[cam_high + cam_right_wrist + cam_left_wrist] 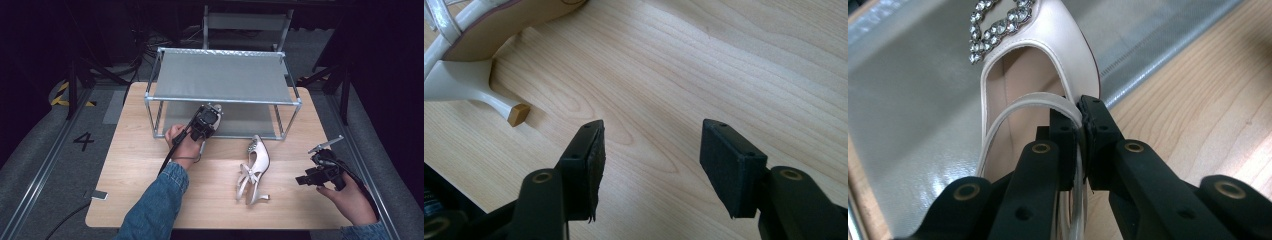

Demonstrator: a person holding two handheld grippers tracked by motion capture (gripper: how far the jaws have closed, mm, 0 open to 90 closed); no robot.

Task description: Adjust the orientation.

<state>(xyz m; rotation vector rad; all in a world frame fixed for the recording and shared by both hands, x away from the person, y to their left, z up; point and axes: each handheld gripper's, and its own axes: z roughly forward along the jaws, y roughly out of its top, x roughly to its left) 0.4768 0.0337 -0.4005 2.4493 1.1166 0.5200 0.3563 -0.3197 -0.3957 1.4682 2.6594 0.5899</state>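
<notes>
Black jaws of the left gripper (1082, 131) are pinched on the side rim and strap of a cream heeled shoe (1040, 60), close to its open heel end. The pads are pressed hard together with only the thin leather between them. From there outward, the shoe's jewelled toe (998, 20) points away over the grey lower shelf (908, 110) of the metal shoe rack (222, 99), which stands at the far side of the wooden table (135, 170).

Judgement: the step in hand is seating this shoe on the lower shelf. The grip is narrow and off-centre, so the shoe may swing about the pinch; it should be lowered level, toe first, and carried clear of the front rail (220, 100) before release. The jaws ought to part only when the sole bears flat on the shelf.

Right gripper (651, 150): pads spread wide, nothing between them, hovering over bare table. Its hand (345, 197) is near the table's right edge. A second shoe (255, 172) lies on its side between the two hands, well apart from the rack, its gold-tipped heel (518, 114) just beyond the right jaws.
</notes>
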